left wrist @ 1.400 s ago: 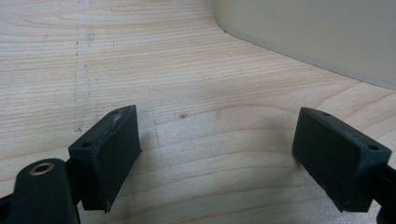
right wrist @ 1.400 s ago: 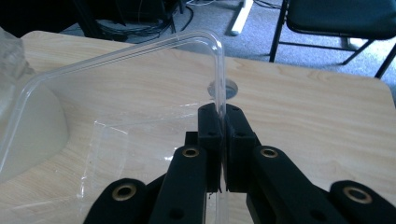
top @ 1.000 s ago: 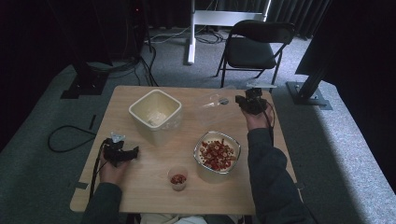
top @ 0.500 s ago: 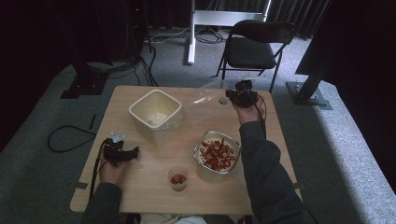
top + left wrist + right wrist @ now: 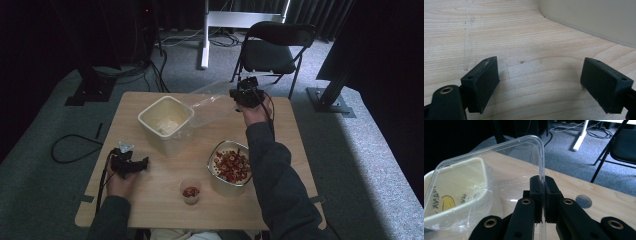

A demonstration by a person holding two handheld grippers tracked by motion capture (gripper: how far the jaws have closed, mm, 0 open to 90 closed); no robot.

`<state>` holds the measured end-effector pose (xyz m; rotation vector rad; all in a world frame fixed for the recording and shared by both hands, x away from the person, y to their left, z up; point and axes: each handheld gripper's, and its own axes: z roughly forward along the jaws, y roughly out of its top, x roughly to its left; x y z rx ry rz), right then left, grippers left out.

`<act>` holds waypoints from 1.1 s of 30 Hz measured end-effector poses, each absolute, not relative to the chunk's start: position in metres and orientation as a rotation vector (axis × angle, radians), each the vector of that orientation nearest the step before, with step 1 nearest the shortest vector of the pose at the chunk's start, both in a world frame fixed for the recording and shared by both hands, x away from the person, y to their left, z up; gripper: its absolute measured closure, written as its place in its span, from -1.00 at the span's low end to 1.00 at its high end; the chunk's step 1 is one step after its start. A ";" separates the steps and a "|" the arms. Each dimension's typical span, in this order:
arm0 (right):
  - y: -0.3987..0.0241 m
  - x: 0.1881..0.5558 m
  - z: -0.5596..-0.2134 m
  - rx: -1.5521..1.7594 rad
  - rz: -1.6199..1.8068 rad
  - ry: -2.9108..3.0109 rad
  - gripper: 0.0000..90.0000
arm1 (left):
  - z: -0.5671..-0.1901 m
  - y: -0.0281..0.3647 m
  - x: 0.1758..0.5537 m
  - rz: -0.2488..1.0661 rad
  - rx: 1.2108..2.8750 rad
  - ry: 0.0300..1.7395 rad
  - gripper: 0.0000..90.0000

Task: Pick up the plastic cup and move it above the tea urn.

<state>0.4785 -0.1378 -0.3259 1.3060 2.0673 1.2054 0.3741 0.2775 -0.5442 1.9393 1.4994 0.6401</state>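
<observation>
At a wooden table (image 5: 150, 200) seen from above, the right gripper (image 5: 239, 96) holds a clear plastic lid (image 5: 212, 103) aloft near the far edge, at about one o'clock from the table's centre. In the right gripper view, its two black jaws are pressed together on the lid's rim (image 5: 541, 170), with only the thin plastic edge between the pads; the lid stands tilted, its broad face turned toward the cream square container (image 5: 166, 120) that shows through it. That container sits open on the table at about eleven o'clock from centre, and the lid's free end hangs just beside its far right corner, above the tabletop.

The left gripper (image 5: 137, 165) lies low at about eight o'clock, in the person's left hand (image 5: 121, 180) resting on the wood. In the left gripper view its jaws stand wide apart with nothing between them but bare table, and the cream container's wall (image 5: 589, 17) rises close ahead at two o'clock.

A bowl of red pieces (image 5: 230, 165) sits at about four o'clock, partly covered by the right sleeve (image 5: 272, 175), and a small clear cup (image 5: 190, 191) holding a few red pieces stands near the front edge at six o'clock.
</observation>
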 end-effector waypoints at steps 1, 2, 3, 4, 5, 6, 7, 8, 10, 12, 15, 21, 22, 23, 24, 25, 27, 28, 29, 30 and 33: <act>-0.136 0.479 -0.325 1.308 1.204 2.069 0.94 | -0.544 0.277 0.374 0.640 1.940 1.499 -0.65; -0.132 0.481 -0.324 1.309 1.206 2.073 0.94 | -0.544 0.277 0.374 0.640 1.940 1.500 -0.65; -0.129 0.482 -0.323 1.310 1.207 2.076 0.94 | -0.544 0.278 0.374 0.639 1.940 1.499 -0.65; -0.126 0.484 -0.323 1.313 1.207 2.080 0.94 | -0.544 0.278 0.374 0.638 1.941 1.500 -0.65; -0.123 0.486 -0.323 1.316 1.205 2.084 0.94 | -0.544 0.278 0.374 0.638 1.941 1.500 -0.65; -0.119 0.488 -0.322 1.322 1.203 2.087 0.94 | -0.544 0.278 0.374 0.639 1.941 1.500 -0.65; -0.117 0.489 -0.321 1.325 1.203 2.088 0.94 | -0.544 0.278 0.374 0.637 1.942 1.500 -0.65; -0.114 0.491 -0.320 1.327 1.202 2.090 0.94 | -0.544 0.278 0.374 0.637 1.943 1.500 -0.65; -0.111 0.492 -0.319 1.325 1.200 2.091 0.94 | -0.544 0.278 0.374 0.637 1.942 1.500 -0.65; -0.102 0.497 -0.315 1.336 1.195 2.094 0.94 | -0.544 0.278 0.374 0.637 1.942 1.500 -0.65; -0.092 0.502 -0.313 1.344 1.176 2.092 0.94 | -0.544 0.278 0.374 0.637 1.942 1.500 -0.65; -0.065 0.507 -0.308 1.324 1.142 2.106 0.94 | -0.544 0.278 0.374 0.637 1.942 1.500 -0.65; -0.065 0.507 -0.308 1.324 1.142 2.106 0.94 | -0.544 0.278 0.374 0.637 1.942 1.500 -0.65; -0.060 0.507 -0.308 1.319 1.144 2.108 0.94 | -0.544 0.278 0.374 0.637 1.944 1.500 -0.65; -0.052 0.507 -0.308 1.324 1.134 2.109 0.92 | -0.544 0.278 0.374 0.637 1.943 1.500 -0.65; -0.049 0.508 -0.308 1.331 1.130 2.109 0.89 | -0.544 0.278 0.374 0.635 1.944 1.500 -0.65; -0.045 0.509 -0.309 1.332 1.194 2.139 0.47 | -0.544 0.278 0.374 0.639 1.942 1.499 -0.65; -0.044 0.507 -0.308 1.310 1.224 2.152 0.40 | -0.544 0.278 0.374 0.639 1.944 1.498 -0.65; -0.044 0.505 -0.307 1.278 1.226 2.154 0.35 | -0.544 0.277 0.374 0.639 1.942 1.498 -0.65; -0.045 0.503 -0.306 1.261 1.222 2.158 0.33 | -0.544 0.277 0.374 0.639 1.942 1.498 -0.65; -0.053 0.501 -0.305 1.256 1.221 2.155 0.31 | -0.544 0.277 0.374 0.639 1.943 1.498 -0.65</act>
